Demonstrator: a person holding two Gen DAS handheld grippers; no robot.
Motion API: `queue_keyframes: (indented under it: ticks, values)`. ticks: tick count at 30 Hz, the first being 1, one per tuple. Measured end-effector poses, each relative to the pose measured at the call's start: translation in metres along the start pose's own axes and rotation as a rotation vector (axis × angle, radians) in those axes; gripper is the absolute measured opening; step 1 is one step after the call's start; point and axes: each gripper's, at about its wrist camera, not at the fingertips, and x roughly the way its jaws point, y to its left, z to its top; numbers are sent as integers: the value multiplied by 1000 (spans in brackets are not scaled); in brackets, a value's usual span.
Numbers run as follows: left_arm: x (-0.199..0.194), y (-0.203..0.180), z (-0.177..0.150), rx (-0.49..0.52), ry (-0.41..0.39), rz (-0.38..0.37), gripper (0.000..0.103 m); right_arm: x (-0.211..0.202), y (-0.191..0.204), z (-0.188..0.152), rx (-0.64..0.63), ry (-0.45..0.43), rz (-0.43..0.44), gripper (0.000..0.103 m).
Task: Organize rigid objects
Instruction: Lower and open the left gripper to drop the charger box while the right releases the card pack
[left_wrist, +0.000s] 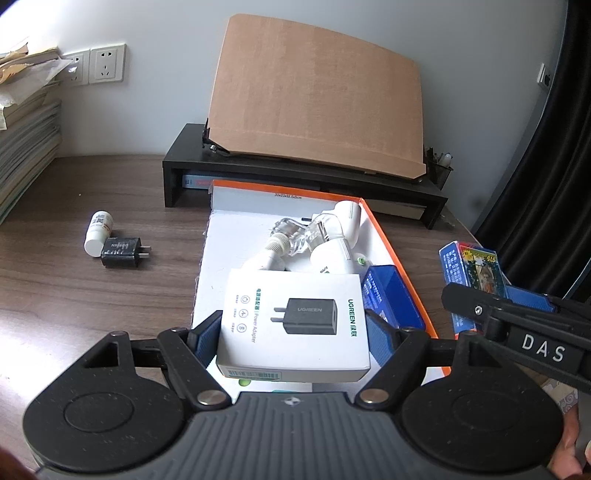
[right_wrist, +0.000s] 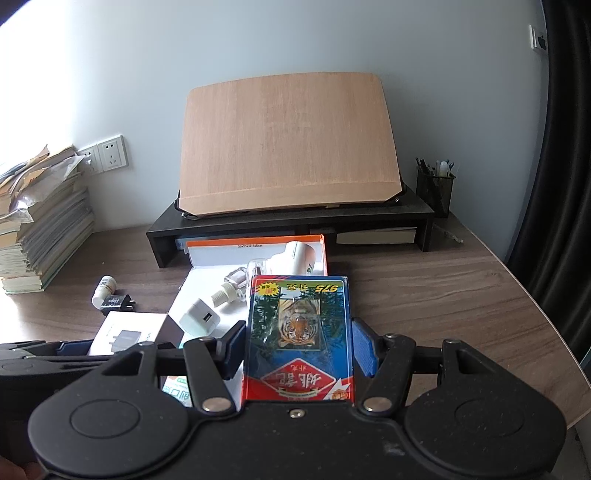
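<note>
Two black hand-held grippers, blue-padded jaws.
Round speckled discs, silver pivot screws and white "DAS" lettering are seen on the left gripper (left_wrist: 293, 325) and right gripper (right_wrist: 299, 345).

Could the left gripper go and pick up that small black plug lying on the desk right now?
Probably not yet. The left gripper already holds a white adapter box between its fingers. The black plug lies in the open beside a white bottle, so the way looks free.

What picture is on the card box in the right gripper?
A tiger, on a blue and red card box; the right wrist view shows it best.
</note>
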Motion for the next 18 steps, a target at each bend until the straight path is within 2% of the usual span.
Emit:
queue_keyframes:
  ticks: [18]
  values:
    - [7, 14, 3, -35, 16, 22, 79, 23, 8, -10, -1, 79, 19, 72]
